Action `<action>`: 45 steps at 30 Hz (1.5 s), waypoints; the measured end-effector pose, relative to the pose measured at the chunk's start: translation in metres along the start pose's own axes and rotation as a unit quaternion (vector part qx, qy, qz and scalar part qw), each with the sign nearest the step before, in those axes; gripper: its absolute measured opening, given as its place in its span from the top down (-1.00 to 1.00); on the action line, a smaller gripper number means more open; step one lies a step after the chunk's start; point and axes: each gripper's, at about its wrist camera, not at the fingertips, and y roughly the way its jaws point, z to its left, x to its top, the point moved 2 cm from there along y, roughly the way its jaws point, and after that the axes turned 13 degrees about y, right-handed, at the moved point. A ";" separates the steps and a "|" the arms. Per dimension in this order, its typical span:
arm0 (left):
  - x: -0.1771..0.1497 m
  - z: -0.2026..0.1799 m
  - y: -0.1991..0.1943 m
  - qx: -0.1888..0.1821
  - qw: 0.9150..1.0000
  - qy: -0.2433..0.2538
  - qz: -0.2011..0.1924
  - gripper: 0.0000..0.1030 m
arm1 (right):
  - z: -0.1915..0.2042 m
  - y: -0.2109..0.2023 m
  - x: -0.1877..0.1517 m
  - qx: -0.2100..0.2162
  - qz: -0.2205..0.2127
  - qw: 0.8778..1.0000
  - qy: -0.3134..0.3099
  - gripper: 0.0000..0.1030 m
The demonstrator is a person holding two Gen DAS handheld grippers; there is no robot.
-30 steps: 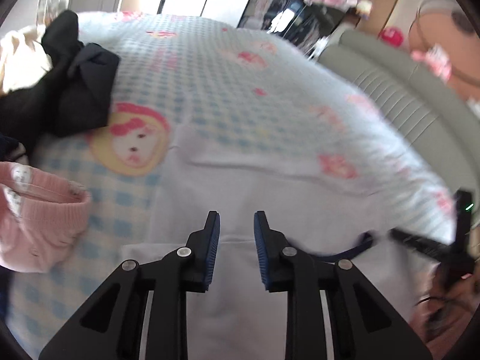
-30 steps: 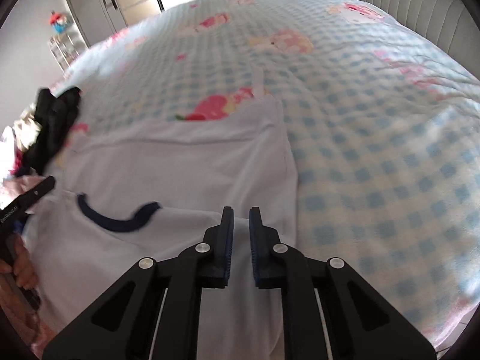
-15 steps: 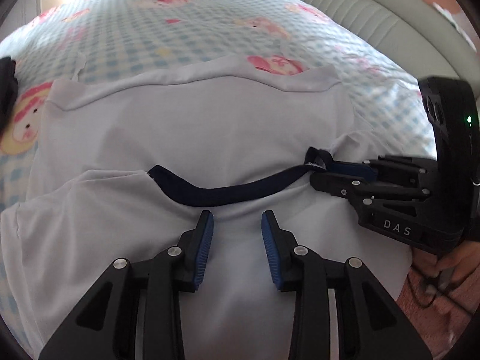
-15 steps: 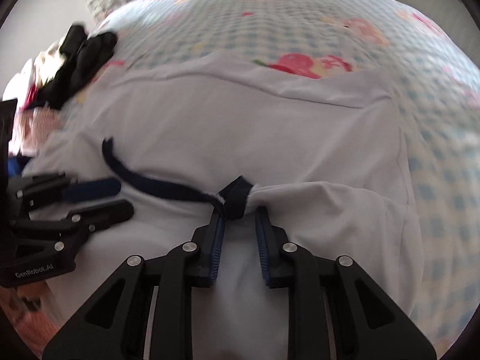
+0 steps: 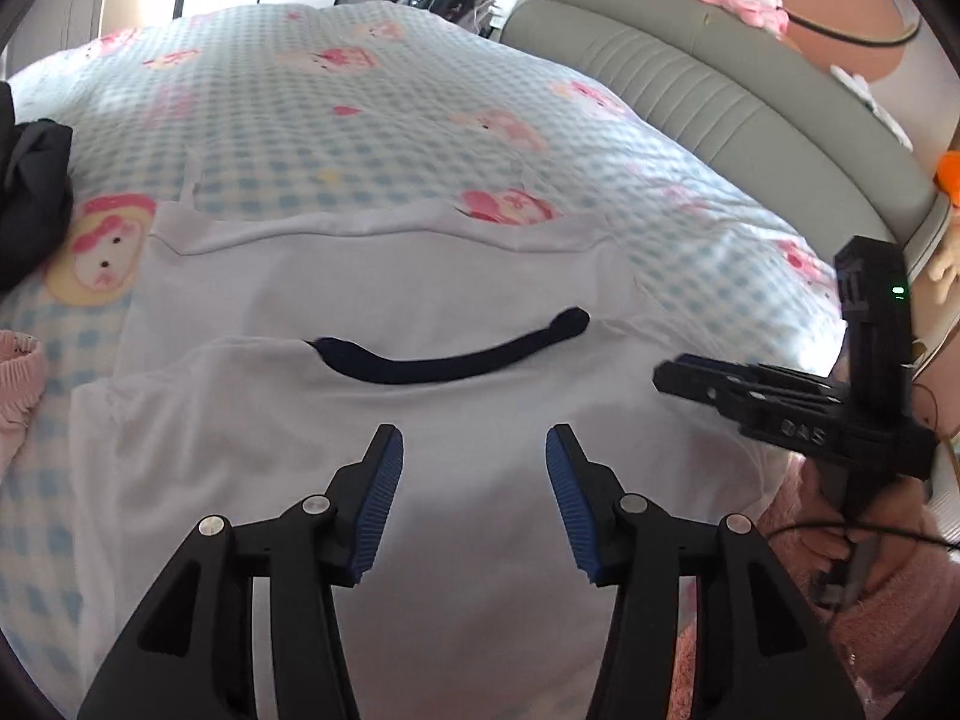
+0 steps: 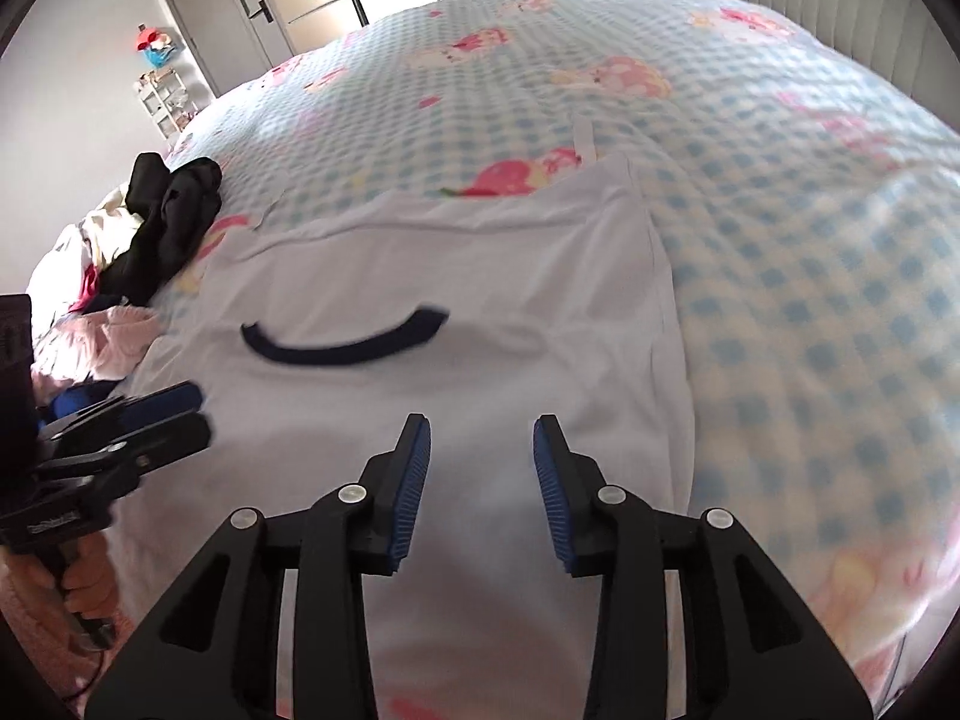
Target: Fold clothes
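Observation:
A white T-shirt [image 5: 384, 276] with a navy collar [image 5: 444, 354] lies folded over on the checked bed cover; its upper half rests on the lower half, collar facing up. My left gripper [image 5: 474, 450] hovers open above the shirt's near part, nothing between its fingers. In the right wrist view the same white T-shirt [image 6: 456, 276] and navy collar [image 6: 348, 345] show, and my right gripper [image 6: 482, 441] stands open over the near cloth. Each gripper appears in the other's view: the right one [image 5: 678, 369] at the shirt's right edge, the left one [image 6: 186, 405] at its left edge.
A black garment [image 6: 168, 222] and a pink one [image 5: 18, 372] lie in a heap left of the shirt. A blue-checked bed cover [image 6: 780, 240] stretches beyond and to the right. A grey padded headboard [image 5: 720, 102] runs along the far right. Hands hold both tools.
The right gripper, shut on the collar end half a second ago, has let go and pulled back. Both grippers have opened wide and drawn away; the collar now lies flat.

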 end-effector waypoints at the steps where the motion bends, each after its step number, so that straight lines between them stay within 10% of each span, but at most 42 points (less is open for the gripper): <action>1: 0.000 -0.003 0.003 0.003 1.000 -0.001 0.002 0.00 | -0.001 -0.003 -0.006 0.002 0.005 1.000 0.006 0.28; 14: -0.047 0.023 -0.054 0.024 0.997 -0.069 -0.019 0.00 | -0.008 -0.036 -0.032 0.002 -0.009 1.000 0.011 0.28; 20: -0.076 0.065 -0.087 0.195 0.975 -0.109 -0.020 0.12 | -0.045 -0.018 -0.025 -0.135 -0.009 0.990 0.046 0.26; 27: -0.075 0.058 -0.097 0.115 0.988 -0.097 -0.039 0.07 | -0.023 -0.042 -0.023 -0.042 -0.025 0.998 0.029 0.22; 32: -0.087 0.075 -0.064 0.183 0.977 -0.097 0.039 0.08 | -0.042 -0.012 -0.032 -0.068 0.028 0.995 0.062 0.18; 45: -0.079 0.063 -0.094 0.134 0.985 -0.100 -0.036 0.02 | -0.071 -0.043 -0.036 -0.098 0.023 0.993 0.062 0.09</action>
